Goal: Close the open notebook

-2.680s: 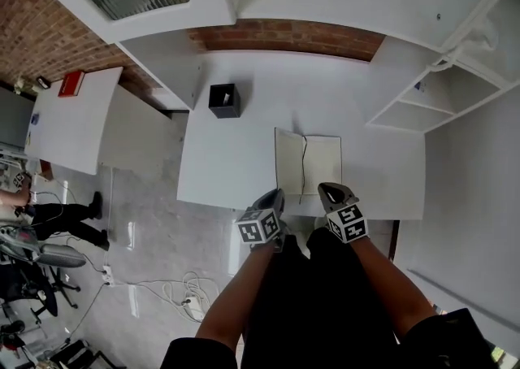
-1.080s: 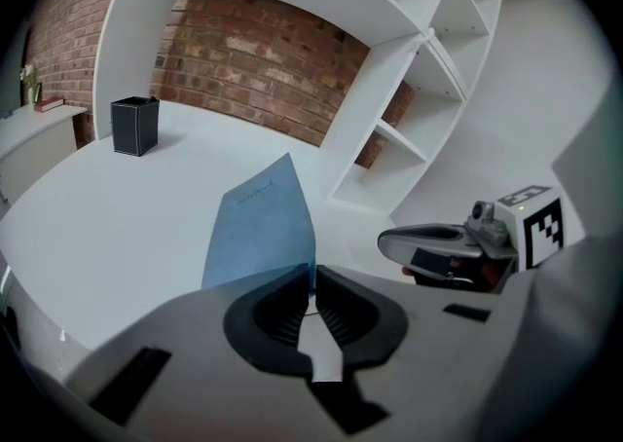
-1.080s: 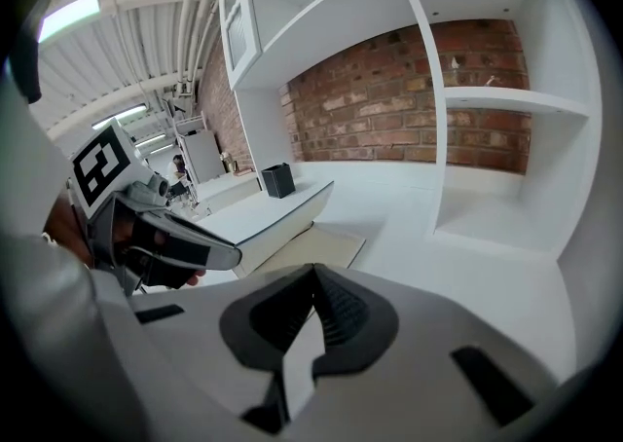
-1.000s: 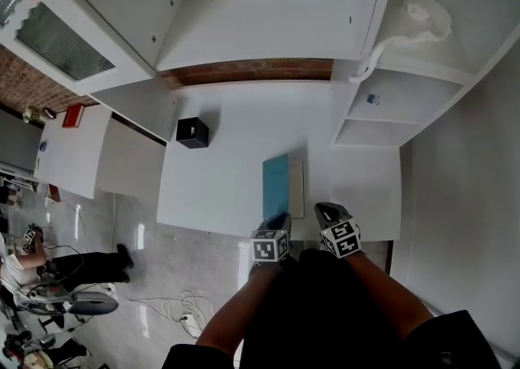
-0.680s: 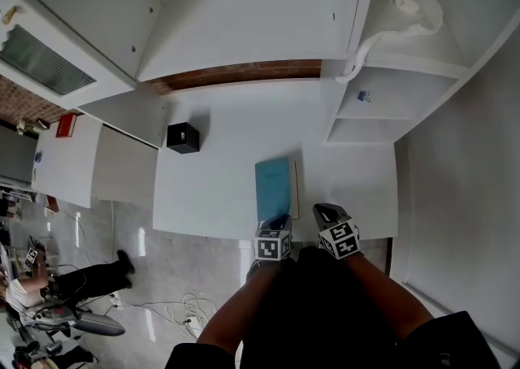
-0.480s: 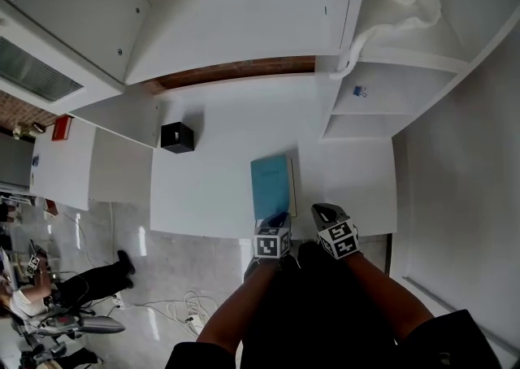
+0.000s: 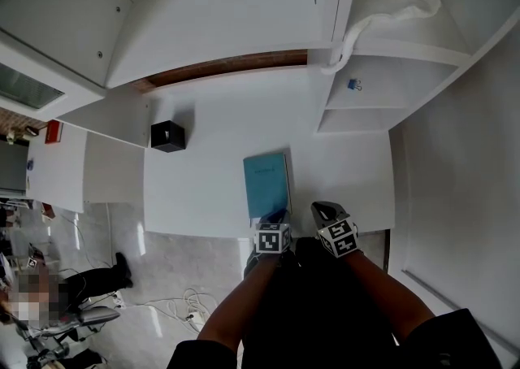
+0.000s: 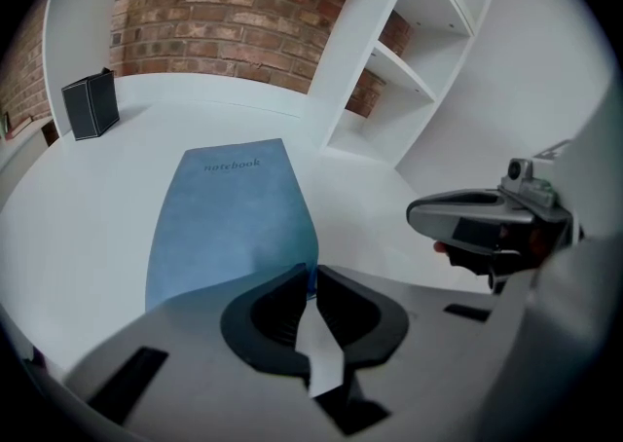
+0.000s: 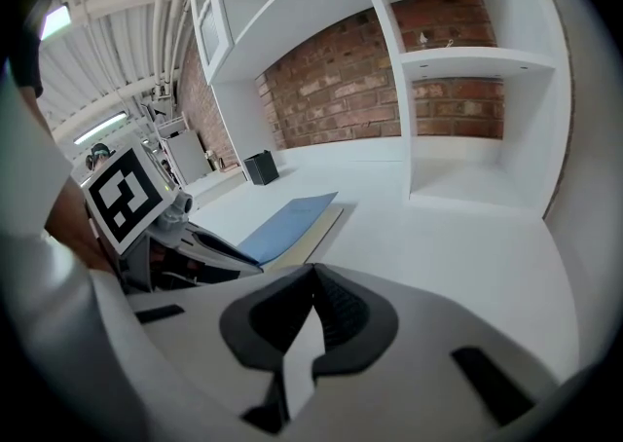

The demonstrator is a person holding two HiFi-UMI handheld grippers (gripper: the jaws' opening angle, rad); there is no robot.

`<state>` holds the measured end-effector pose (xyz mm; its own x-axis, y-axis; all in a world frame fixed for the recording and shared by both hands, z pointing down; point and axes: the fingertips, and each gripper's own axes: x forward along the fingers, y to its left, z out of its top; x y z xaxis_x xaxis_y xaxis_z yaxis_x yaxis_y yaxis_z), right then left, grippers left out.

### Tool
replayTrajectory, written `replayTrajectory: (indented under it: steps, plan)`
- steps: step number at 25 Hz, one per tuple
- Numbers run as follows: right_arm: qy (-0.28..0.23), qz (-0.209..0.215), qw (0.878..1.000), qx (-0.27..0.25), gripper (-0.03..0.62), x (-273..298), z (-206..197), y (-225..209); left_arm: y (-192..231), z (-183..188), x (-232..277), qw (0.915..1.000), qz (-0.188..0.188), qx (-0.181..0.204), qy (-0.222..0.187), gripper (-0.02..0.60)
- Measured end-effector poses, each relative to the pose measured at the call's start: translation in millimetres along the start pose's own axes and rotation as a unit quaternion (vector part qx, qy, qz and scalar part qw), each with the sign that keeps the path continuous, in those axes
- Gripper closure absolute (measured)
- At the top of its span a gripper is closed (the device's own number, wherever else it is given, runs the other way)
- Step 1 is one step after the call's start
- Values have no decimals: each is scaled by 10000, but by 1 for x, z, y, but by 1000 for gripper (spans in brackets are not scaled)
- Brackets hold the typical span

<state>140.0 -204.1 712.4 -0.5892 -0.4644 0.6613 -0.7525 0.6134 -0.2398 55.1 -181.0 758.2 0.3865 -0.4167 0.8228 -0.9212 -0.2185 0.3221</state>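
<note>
The notebook [image 7: 266,183] lies on the white table [image 7: 203,188] near its front edge, its blue cover [image 8: 229,211] folded over the pages. In the right gripper view the cover [image 9: 287,219] still stands a little above the cream pages at the near end. My left gripper [image 7: 276,217] is at the notebook's near edge, and its jaws [image 8: 311,279] are shut on the cover's near corner, with a blue sliver showing between the tips. To the right of the notebook my right gripper [image 7: 319,209] hovers over the table edge, shut [image 9: 311,279] and empty.
A black box [image 7: 167,136] stands at the table's back left. A white shelf unit [image 7: 357,99] rises at the right, with a small blue clip [image 7: 353,84] on one shelf. A brick wall [image 7: 227,67] runs behind the table. The floor lies beyond the table's front edge.
The notebook was open flat; the blue cover has swung over from the left and come down onto the pages. My left gripper sank with it. The right gripper shifted slightly.
</note>
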Motion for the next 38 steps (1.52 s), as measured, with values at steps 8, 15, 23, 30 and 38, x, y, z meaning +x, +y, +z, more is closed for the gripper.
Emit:
replayTrajectory:
  steps: [8, 15, 23, 30, 38]
  plan:
    - [40, -114, 9999, -28, 595, -5, -6, -11, 0, -6, 12, 9997, 83, 119, 175, 548]
    - [25, 19, 9999, -106, 595, -8, -7, -4, -3, -7, 17, 9994, -34, 254, 214, 529]
    - [-10, -50, 10000, 55, 594, -9, -11, -10, -11, -8, 16, 9985, -177, 467, 205, 523]
    - [-35, -34, 9999, 130, 594, -10, -11, -11, -23, -11, 20, 9983, -293, 444, 216, 518]
    - [-18, -105, 9999, 123, 595, -16, -18, -15, -31, -10, 16, 9986, -403, 277, 188, 522]
